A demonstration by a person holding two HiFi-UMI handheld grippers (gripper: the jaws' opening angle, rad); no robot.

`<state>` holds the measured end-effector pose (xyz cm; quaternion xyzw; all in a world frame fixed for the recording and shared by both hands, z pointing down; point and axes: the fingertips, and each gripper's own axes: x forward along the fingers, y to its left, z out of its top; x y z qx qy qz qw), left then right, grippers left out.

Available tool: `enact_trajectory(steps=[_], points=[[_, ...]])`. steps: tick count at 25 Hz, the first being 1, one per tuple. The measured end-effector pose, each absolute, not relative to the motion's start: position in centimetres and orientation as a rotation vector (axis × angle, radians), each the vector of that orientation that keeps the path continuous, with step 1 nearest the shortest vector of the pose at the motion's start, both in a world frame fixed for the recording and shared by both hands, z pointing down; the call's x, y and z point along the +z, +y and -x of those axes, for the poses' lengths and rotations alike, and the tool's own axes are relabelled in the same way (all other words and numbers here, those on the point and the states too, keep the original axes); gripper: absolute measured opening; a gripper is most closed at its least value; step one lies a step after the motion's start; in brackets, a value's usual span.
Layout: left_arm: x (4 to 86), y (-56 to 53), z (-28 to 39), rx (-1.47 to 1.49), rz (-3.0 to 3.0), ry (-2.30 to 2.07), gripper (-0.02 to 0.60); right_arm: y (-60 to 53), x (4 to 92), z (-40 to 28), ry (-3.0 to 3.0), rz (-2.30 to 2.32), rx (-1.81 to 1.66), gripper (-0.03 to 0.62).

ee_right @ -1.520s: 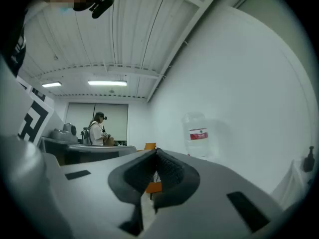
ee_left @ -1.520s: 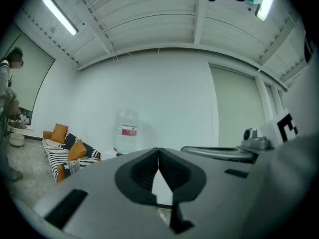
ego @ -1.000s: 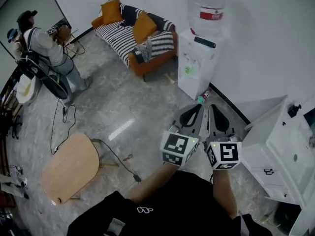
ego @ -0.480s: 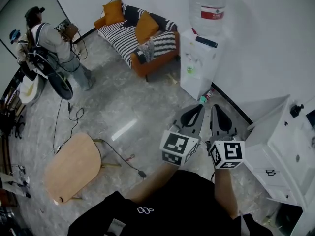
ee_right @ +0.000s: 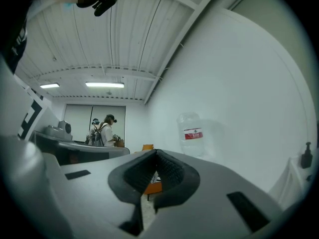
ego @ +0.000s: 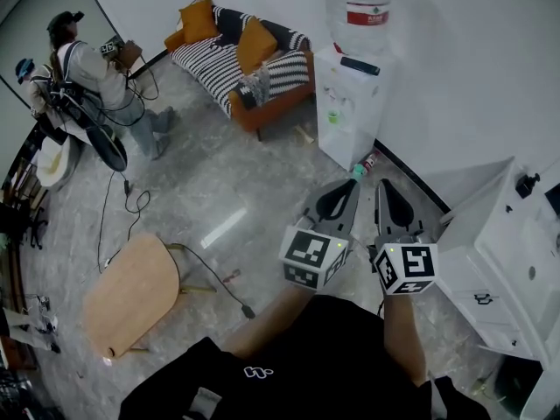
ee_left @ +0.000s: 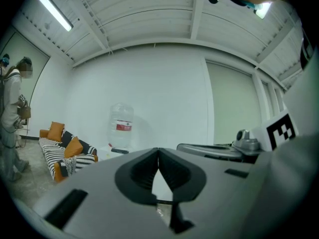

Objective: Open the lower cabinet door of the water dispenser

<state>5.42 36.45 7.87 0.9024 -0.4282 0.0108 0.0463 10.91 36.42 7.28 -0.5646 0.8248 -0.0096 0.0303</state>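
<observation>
**Grippers closed, short of dispenser**

L gripper (ego: 353, 182) and R gripper (ego: 382, 183) are held side by side, tips toward the water dispenser (ego: 350, 103). Jaws of each unit are together, tip to tip, w/ nothing between them.

In head view the dispenser stands against the white wall, w/ a water bottle (ego: 357, 7) on top, just right of the striped sofa (ego: 241, 59). Both grippers are well apart from it. Its lower cabinet door (ego: 335, 143) is on the front face below the taps. It appears shut, but the seam is too small to confirm.

At the dispenser base a small bottle (ego: 360, 166) lies on the floor. A person (ego: 87, 77) stands at far left. A low wooden table (ego: 131, 297) sits left of the L gripper.
</observation>
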Motion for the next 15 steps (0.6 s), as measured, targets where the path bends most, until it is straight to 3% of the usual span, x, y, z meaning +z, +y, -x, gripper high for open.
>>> enact_trajectory(steps=[15], points=[[10.4, 39.7, -5.7, 0.031, -2.653, -1.367, 0.011, 39.0, 9.0, -14.7, 2.531, 1.745, -0.071, 0.011]])
